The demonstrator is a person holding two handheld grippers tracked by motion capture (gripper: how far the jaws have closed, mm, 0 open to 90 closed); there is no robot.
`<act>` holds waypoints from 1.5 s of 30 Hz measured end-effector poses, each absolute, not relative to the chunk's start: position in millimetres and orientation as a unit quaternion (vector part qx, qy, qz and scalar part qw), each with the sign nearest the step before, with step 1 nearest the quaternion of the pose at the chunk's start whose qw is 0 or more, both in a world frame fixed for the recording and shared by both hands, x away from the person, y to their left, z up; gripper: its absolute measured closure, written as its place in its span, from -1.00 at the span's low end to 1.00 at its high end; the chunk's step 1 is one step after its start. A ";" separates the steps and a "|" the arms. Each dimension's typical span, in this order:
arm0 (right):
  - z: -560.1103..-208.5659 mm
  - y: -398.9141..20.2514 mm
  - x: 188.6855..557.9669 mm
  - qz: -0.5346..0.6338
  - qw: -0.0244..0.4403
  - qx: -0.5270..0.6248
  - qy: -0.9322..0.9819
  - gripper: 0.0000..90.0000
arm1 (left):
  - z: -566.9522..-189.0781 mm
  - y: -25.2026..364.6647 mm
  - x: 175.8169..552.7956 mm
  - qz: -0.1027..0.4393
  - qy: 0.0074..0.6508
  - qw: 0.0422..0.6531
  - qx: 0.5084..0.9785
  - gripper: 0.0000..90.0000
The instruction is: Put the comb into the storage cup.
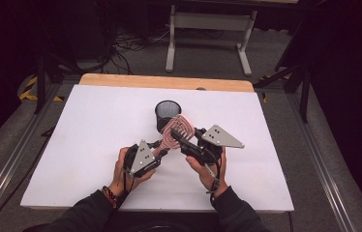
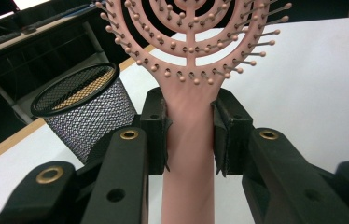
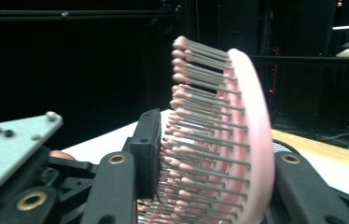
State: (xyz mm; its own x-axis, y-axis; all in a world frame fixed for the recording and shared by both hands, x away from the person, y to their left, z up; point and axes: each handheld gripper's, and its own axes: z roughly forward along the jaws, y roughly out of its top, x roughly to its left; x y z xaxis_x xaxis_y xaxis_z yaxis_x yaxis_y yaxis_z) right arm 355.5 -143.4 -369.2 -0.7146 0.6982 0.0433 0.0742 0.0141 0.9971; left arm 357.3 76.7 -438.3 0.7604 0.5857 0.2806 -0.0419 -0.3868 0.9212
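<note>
Left gripper view: left gripper [image 2: 190,135] pinches the pink plastic vented hairbrush [image 2: 191,70] by its handle; black mesh cup [image 2: 86,109] at ten o'clock.
Right gripper view: right gripper [image 3: 210,172] clamps the brush head, bristles against one pad.

No readable text, labels, brands or numbers anywhere; the yellow tag at the left gripper view's edge is too blurred.
</note>
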 end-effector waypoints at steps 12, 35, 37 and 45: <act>-370.7 -137.6 344.8 0.646 0.246 0.265 0.672 0.40 | -441.0 74.9 356.6 0.303 0.167 0.518 0.782 0.54; -371.0 -136.9 339.9 0.628 0.264 0.243 0.691 0.40 | -440.4 70.0 349.5 0.302 0.159 0.513 0.788 0.44; -370.3 -137.5 339.2 0.629 0.261 0.239 0.692 0.41 | -439.9 69.8 348.2 0.303 0.158 0.513 0.787 0.40; -368.7 -141.8 339.0 0.627 0.267 0.235 0.693 0.41 | -439.1 70.8 348.3 0.298 0.153 0.514 0.790 0.21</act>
